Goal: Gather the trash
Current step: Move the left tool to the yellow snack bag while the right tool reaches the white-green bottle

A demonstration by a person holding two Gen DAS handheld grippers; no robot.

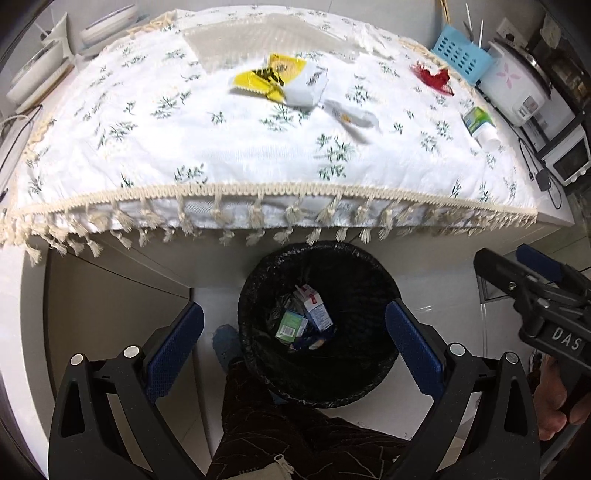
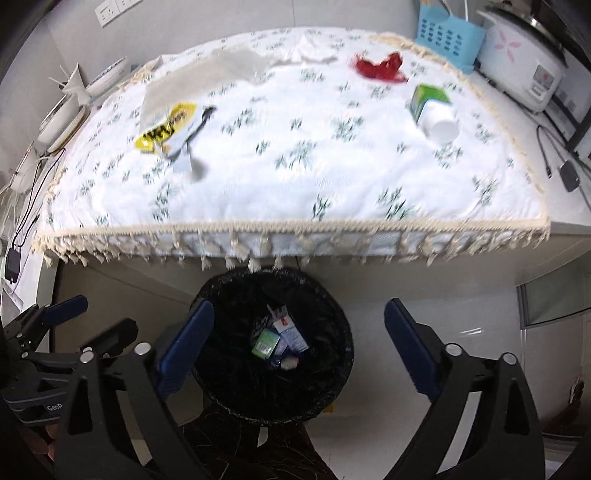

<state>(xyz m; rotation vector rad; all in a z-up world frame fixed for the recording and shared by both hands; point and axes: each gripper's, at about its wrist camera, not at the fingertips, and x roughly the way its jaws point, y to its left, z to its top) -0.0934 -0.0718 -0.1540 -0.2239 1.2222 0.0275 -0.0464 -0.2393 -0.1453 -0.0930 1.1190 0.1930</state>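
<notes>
A black trash bin (image 1: 354, 269) (image 2: 325, 295) stands on the floor under the table edge, with several small cartons in it (image 1: 306, 317) (image 2: 280, 336). My left gripper (image 1: 293, 343) is open and empty above the bin. My right gripper (image 2: 299, 339) is open and empty above it too; it also shows at the right of the left wrist view (image 1: 532, 280). On the flowered tablecloth (image 1: 221, 155) (image 2: 258, 177) lie a yellow and white wrapper (image 1: 280, 79) (image 2: 171, 127), a white wrapper (image 1: 351, 116), a red wrapper (image 1: 434, 79) (image 2: 382, 66) and a green and white bottle (image 1: 480, 125) (image 2: 434, 107).
A blue basket (image 1: 461, 55) (image 2: 448, 35) and a white rice cooker (image 1: 513, 85) (image 2: 521, 55) stand at the table's back right. Plates and bowls (image 1: 37, 74) (image 2: 70, 114) sit at the left. Cables run along both table sides. My leg (image 1: 295, 424) is below the bin.
</notes>
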